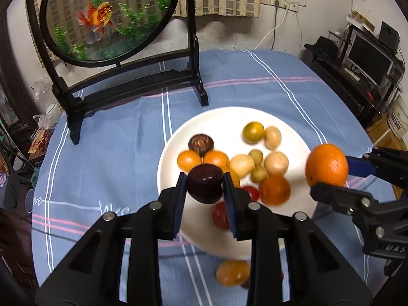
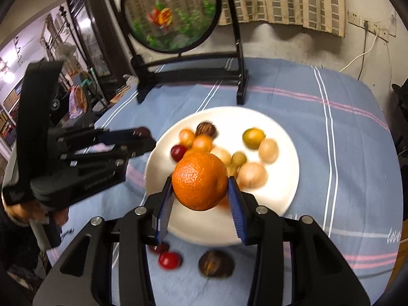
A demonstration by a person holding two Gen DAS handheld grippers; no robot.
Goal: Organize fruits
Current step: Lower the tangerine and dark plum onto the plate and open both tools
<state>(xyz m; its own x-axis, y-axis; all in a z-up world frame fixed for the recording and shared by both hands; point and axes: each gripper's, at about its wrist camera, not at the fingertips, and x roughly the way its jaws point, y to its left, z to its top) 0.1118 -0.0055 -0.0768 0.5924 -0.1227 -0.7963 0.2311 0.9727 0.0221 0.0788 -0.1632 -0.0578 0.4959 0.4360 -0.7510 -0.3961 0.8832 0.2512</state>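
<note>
Left gripper point(image 1: 205, 187): black plastic frame, blue ribbed pads; jaws clamped on a dark fruit point(image 1: 205, 186), glossy, deep maroon to near black, squat and rounded with a flattened top. It is held above the near edge of the plate point(image 1: 178, 132).

Right gripper point(image 2: 200, 190): same build; jaws closed on an orange point(image 2: 199, 180), round, bright, with pebbled, dimpled peel. It hangs over the near part of the plate.

Plate: white, round, smooth and glossy, shallow. It sits on the surface, on a blue cloth point(image 1: 114, 132) of soft woven fabric with white and pink stripes.

Contents of plate, loosely clustered:
- small orange fruits, smooth-skinned
- pale cream, egg-shaped fruits
- small green-yellow round fruits point(image 1: 253, 132)
- a brown, ridged, nut-like piece point(image 1: 201, 144)
- red cherry-like fruits, partly hidden behind the left jaws

Off the plate, on the cloth near the cameras:
- a red round fruit point(image 2: 169, 260)
- a brown ridged piece point(image 2: 216, 264)
- a blurred amber-orange fruit point(image 1: 232, 272)

Behind the plate: a black wooden stand point(image 1: 132, 81) with a curved crossbar, carrying a round translucent panel point(image 1: 107, 17) with goldfish and green water plants.
</note>
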